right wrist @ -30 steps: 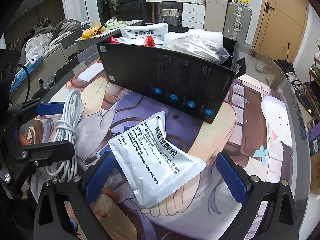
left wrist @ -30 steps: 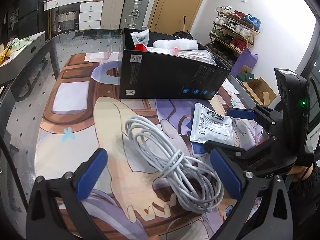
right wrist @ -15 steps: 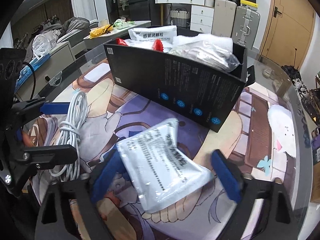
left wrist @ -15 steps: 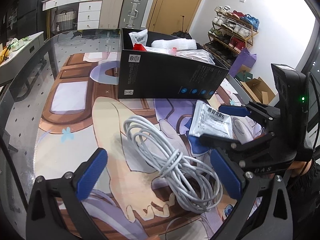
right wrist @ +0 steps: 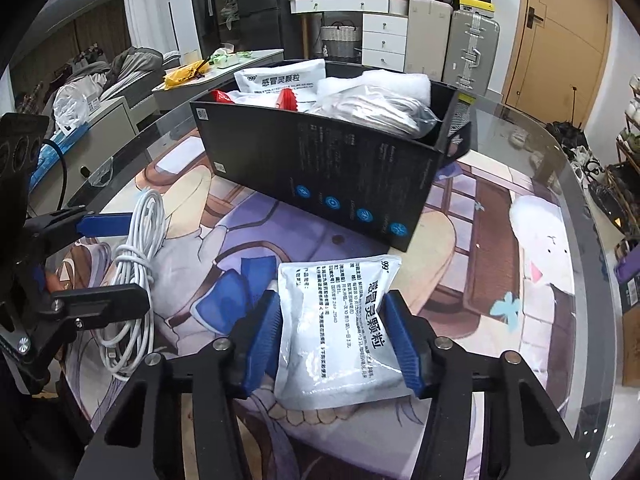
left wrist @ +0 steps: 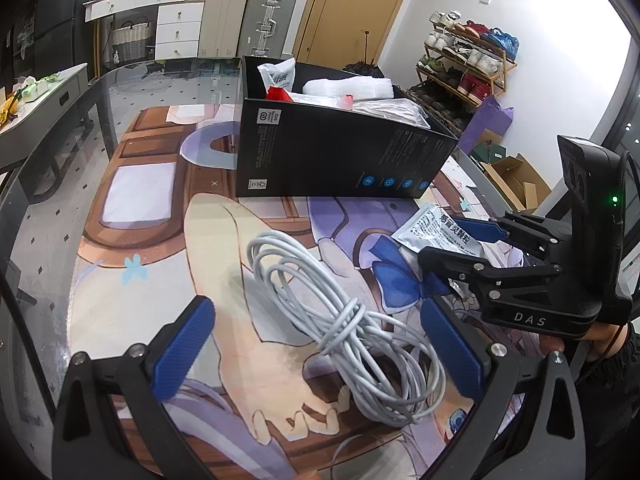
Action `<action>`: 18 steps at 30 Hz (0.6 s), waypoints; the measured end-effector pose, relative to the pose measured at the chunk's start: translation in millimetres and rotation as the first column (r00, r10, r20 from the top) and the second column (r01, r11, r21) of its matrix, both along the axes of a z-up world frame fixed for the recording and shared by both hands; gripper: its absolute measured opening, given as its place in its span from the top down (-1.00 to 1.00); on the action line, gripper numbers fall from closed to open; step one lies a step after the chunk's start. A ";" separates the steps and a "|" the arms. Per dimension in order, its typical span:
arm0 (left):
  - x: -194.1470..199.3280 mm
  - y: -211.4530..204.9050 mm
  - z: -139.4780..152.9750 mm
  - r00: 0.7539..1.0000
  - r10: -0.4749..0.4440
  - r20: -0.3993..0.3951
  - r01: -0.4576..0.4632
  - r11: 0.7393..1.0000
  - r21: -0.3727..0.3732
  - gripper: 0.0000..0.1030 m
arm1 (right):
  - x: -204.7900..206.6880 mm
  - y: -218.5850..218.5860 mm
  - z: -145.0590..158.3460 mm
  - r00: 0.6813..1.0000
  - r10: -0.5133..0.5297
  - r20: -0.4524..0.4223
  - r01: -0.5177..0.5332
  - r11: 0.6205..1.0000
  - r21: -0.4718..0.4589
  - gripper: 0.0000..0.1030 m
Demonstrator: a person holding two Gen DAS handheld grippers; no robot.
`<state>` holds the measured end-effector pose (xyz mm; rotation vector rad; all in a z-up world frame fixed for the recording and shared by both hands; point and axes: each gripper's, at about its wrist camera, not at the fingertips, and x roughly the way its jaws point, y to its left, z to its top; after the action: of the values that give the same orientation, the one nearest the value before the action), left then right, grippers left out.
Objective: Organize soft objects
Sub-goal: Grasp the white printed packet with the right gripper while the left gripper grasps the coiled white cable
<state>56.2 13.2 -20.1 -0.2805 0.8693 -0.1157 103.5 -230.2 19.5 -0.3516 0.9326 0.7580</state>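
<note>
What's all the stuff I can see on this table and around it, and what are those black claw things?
White foil medicine sachet: one, white with dark print, pinched between the right claw's blue pads, in front of the box.
Coiled white cable: one, pale grey-white, lying on the mat between the left claw's open pads.
Black cardboard box: one, black, at the middle of the mat, already holding white packets and plastic-wrapped items.
Printed cartoon mat: one, brown, purple and cream, covering the glass table.
Silver suitcase: one, by the far wall.
Shoe rack: one, wooden, full of shoes, at the wall.
Left claw: black with blue pads, open.
Right claw: black with blue pads, shut on the sachet.
</note>
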 end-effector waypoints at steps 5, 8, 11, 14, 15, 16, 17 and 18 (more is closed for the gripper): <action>0.6 -2.9 -1.0 1.000 0.001 -0.008 -0.001 1.000 0.018 -1.00 | -0.8 -6.5 1.3 1.000 -0.015 0.000 0.015 1.000 0.006 0.18; 0.7 -4.3 -1.1 1.000 0.008 -0.013 -0.008 1.000 0.030 -1.00 | 0.7 -9.7 2.1 1.000 -0.023 -0.008 0.023 0.999 0.022 0.22; 0.6 -5.2 -0.3 1.000 0.012 -0.021 -0.011 0.999 0.040 -1.00 | 2.5 -11.7 3.4 0.999 -0.025 -0.020 0.026 0.999 0.042 0.27; 0.8 -8.2 0.9 1.000 0.002 -0.029 -0.001 0.999 0.041 -1.00 | 3.6 -14.0 3.6 0.999 -0.024 -0.021 0.025 0.999 0.045 0.28; 1.1 -9.4 1.1 1.000 -0.002 -0.032 0.003 0.999 0.038 -1.00 | 3.7 -13.6 3.5 0.999 -0.024 -0.022 0.025 0.999 0.046 0.28; 1.6 -11.1 1.1 0.999 -0.007 -0.032 0.008 0.999 0.033 -1.00 | 3.9 -13.9 3.4 0.999 -0.023 -0.023 0.024 0.999 0.047 0.28; 1.9 -12.9 1.2 0.999 -0.010 -0.033 0.011 0.999 0.033 -1.00 | 4.2 -14.3 3.5 0.999 -0.024 -0.024 0.025 0.999 0.047 0.28; 2.6 -14.9 1.0 0.999 -0.011 -0.034 0.012 0.999 0.035 -1.00 | 3.9 -13.7 3.5 0.999 -0.024 -0.025 0.025 0.999 0.048 0.28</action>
<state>58.8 -1.7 -19.1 -0.2448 0.9057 -0.1065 107.4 -243.9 23.0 -0.2886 0.9387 0.7623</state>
